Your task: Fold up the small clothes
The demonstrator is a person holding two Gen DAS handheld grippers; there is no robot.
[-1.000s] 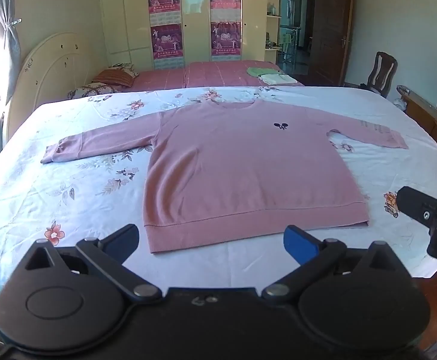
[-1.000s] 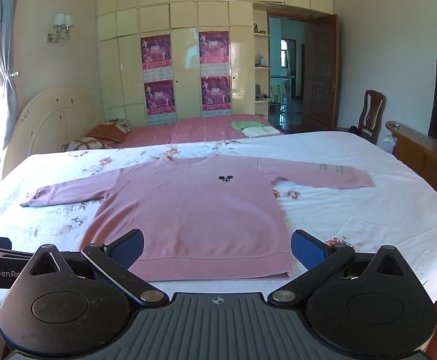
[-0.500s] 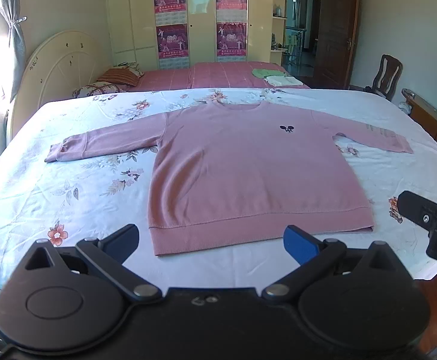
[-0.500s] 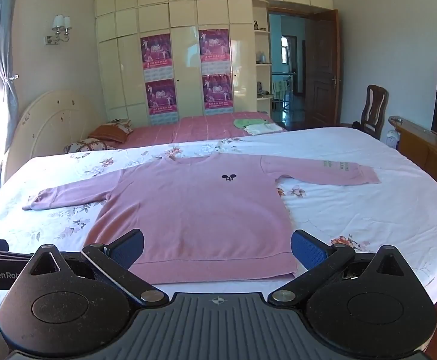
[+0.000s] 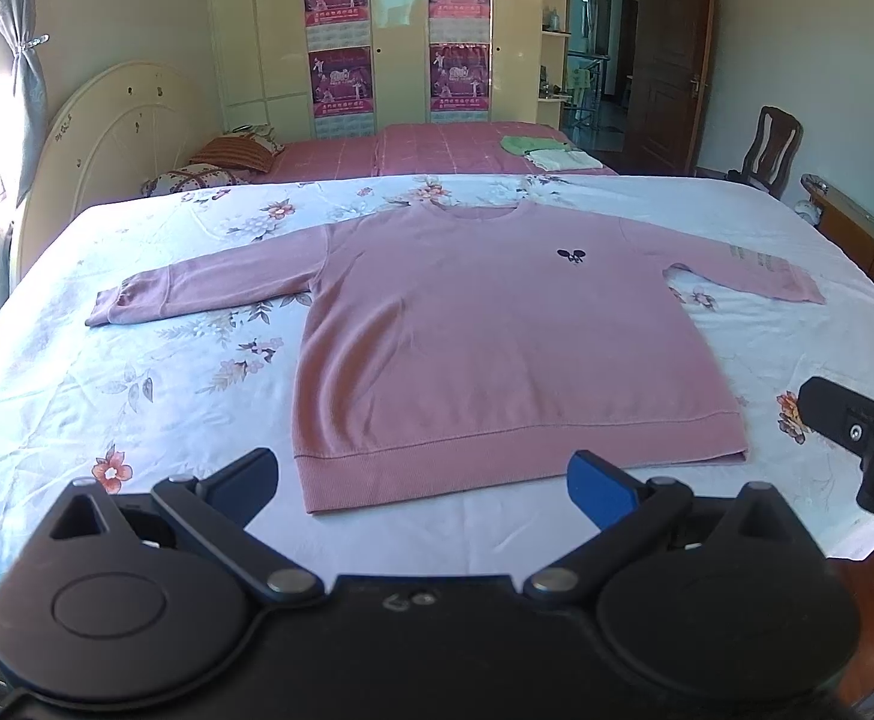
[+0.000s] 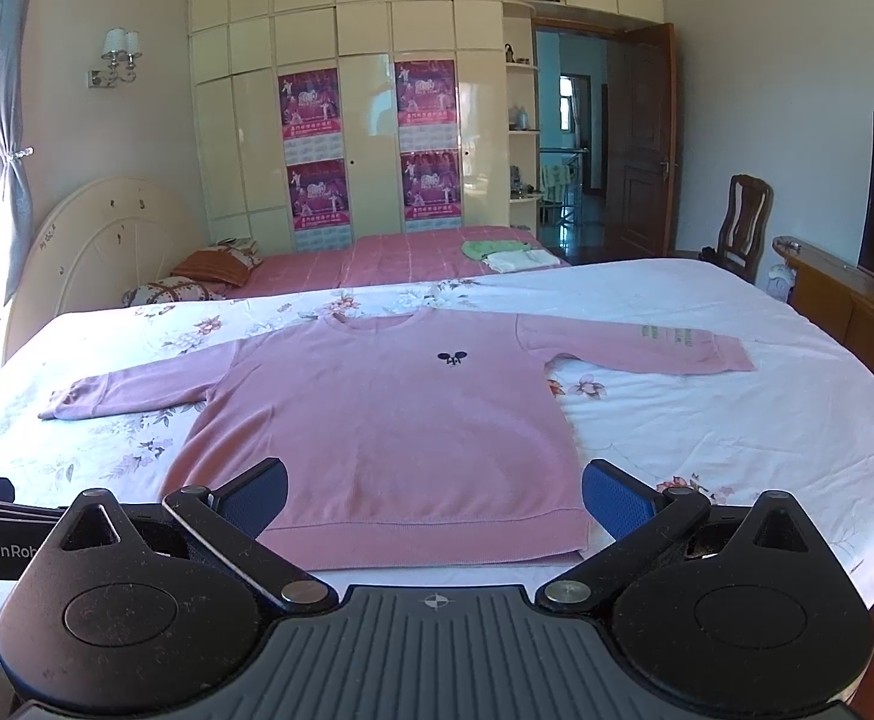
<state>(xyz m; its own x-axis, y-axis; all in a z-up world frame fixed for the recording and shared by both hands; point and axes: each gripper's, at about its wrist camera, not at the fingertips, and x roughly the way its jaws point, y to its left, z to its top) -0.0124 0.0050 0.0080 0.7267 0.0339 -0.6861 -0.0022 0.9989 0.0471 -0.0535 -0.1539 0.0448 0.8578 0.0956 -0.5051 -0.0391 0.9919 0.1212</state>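
A pink long-sleeved sweater (image 5: 496,348) (image 6: 389,420) lies flat on the floral bedsheet, front up, both sleeves spread out sideways and the hem nearest me. A small dark emblem (image 5: 570,254) marks its chest. My left gripper (image 5: 425,483) hovers open just short of the hem, nothing between its blue pads. My right gripper (image 6: 434,498) is open too, held above the hem's right half. Part of the right gripper's black body (image 5: 856,438) shows at the right edge of the left wrist view.
The bed (image 5: 107,372) has a cream headboard (image 5: 113,138) at the left. A second bed (image 6: 401,258) with pink cover and folded cloths (image 6: 505,255) lies behind. A wooden chair (image 6: 742,222), a low cabinet (image 6: 844,294) with TV, and wood floor at the right.
Both cameras have tilted or drawn back slightly, so the sweater sits a little lower and farther in view. Both grippers stay open; the sweater has not moved.
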